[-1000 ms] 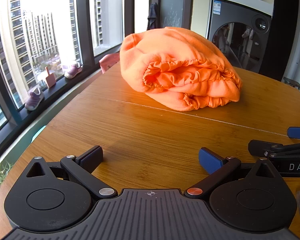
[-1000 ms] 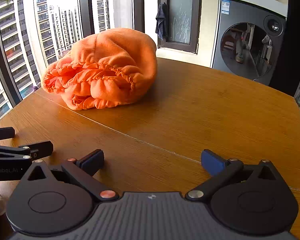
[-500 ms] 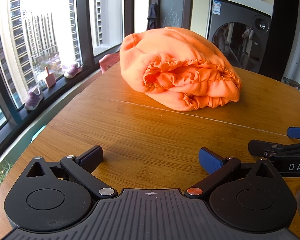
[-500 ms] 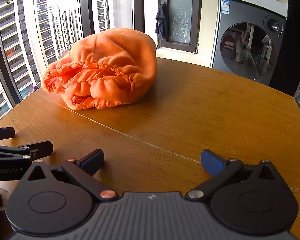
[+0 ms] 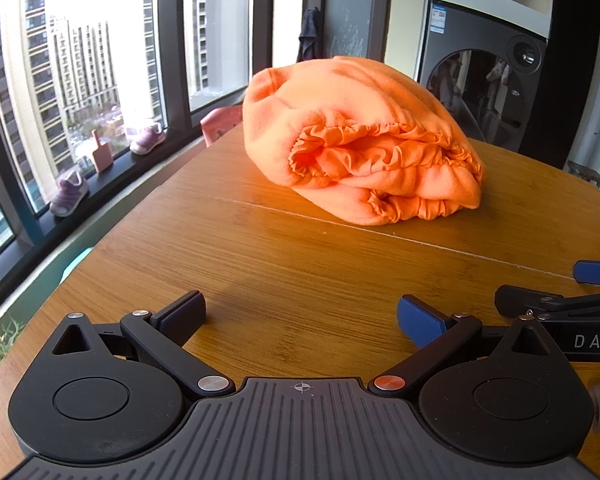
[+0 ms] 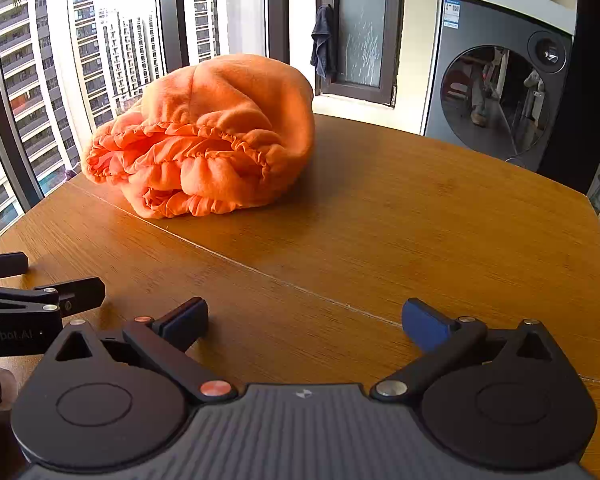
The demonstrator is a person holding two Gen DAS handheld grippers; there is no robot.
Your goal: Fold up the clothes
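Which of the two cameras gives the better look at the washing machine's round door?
The right wrist view: the washing machine stands unblocked, its round door whole beyond the table. In the left wrist view the orange garment hides the door's lower left part.

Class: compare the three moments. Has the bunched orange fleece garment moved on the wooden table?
No. The bunched orange fleece garment sits in the same spot beyond the seam in the wooden table, below the grey washing machine.
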